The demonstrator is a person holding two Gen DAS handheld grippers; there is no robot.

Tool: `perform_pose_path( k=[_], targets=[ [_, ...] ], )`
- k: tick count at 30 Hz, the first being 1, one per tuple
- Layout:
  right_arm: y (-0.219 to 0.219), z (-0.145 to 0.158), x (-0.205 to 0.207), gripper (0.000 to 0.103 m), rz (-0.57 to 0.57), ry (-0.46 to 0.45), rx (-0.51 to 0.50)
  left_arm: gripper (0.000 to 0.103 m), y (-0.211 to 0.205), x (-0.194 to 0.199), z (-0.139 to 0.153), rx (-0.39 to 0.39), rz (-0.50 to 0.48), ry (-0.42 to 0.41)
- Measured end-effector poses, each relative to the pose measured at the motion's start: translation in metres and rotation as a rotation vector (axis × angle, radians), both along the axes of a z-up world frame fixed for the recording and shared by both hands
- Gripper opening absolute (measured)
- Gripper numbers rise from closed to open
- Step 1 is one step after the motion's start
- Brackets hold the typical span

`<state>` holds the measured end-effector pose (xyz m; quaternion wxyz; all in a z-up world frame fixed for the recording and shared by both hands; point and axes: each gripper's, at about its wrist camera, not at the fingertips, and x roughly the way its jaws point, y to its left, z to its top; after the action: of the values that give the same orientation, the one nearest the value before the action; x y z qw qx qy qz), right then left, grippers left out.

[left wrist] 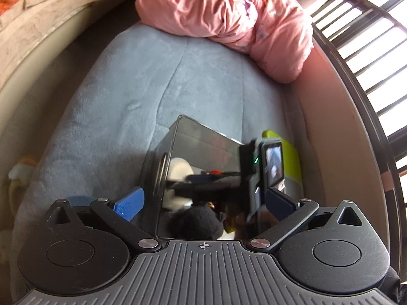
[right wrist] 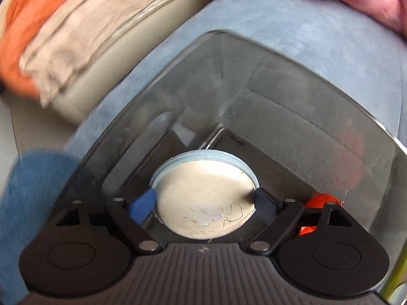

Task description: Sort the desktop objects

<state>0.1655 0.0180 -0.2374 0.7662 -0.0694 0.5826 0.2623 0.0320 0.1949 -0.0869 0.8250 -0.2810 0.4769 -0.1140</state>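
At lower centre, our right tongs [right wrist: 203,203] pinch a round zippered pouch [right wrist: 204,203] edge-to-edge inside the clear bin [right wrist: 292,96]; it seems light, soft, squashable. Left tongs [left wrist: 203,203] gape wide, empty.

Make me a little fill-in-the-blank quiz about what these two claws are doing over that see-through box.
1. The right claw is clamped on a round, cream-coloured ____ with a light blue zipper.
2. The left claw has its jaws wide ____, holding nothing.
3. The transparent box rests on a ____ plush blanket.
4. A crumpled ____ quilt lies behind the box.

Missing words: pouch; open; blue; pink
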Motion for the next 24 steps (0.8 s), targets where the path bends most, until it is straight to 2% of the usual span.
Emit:
perform_pose_path(
  k=[1,3,5,7,8,9,10,11,12,15,18,20,22,24],
  targets=[
    [-0.007,0.0,0.008,0.002,-0.065,0.03,0.008,0.103,0.001,0.0,-0.001,-0.002,0.002,0.001],
    [-0.021,0.002,0.021,0.0,-0.169,0.07,-0.001,0.103,0.004,0.0,-0.004,-0.007,0.008,0.006],
    [-0.033,0.005,0.025,0.001,-0.186,0.057,-0.004,0.103,0.006,0.0,-0.007,-0.013,0.012,0.012],
    [-0.046,0.01,0.026,0.006,-0.2,0.052,-0.004,0.103,0.007,0.0,-0.009,-0.014,0.018,0.023],
    [-0.052,0.012,0.026,0.02,-0.189,0.081,0.009,0.103,0.007,0.0,-0.01,-0.015,0.019,0.025],
    [-0.056,0.011,0.026,0.05,-0.158,0.141,0.022,0.103,0.007,0.0,-0.009,-0.017,0.019,0.023],
    [-0.059,0.01,0.023,0.065,-0.117,0.214,0.033,0.103,0.006,0.0,-0.009,-0.019,0.018,0.019],
    [-0.06,0.013,0.017,0.075,-0.062,0.231,0.015,0.103,0.006,0.0,-0.008,-0.022,0.015,0.016],
    [-0.059,0.017,0.009,0.071,0.001,0.216,-0.019,0.103,0.005,0.0,-0.008,-0.024,0.012,0.012],
    [-0.053,0.028,-0.016,0.074,0.188,0.158,-0.14,0.103,-0.001,0.002,-0.01,-0.036,-0.002,0.015],
    [-0.032,0.014,-0.031,0.076,0.301,0.116,-0.273,0.103,-0.008,0.003,-0.011,-0.03,-0.032,0.025],
    [-0.021,0.0,-0.029,0.076,0.299,0.128,-0.273,0.103,-0.009,0.002,-0.01,-0.021,-0.042,0.022],
    [-0.018,-0.016,-0.024,0.076,0.251,0.161,-0.272,0.103,-0.007,0.001,-0.01,-0.02,-0.036,0.019],
    [-0.02,-0.034,-0.021,0.075,0.199,0.209,-0.32,0.103,-0.003,0.001,-0.011,-0.031,-0.02,0.018]
  ],
)
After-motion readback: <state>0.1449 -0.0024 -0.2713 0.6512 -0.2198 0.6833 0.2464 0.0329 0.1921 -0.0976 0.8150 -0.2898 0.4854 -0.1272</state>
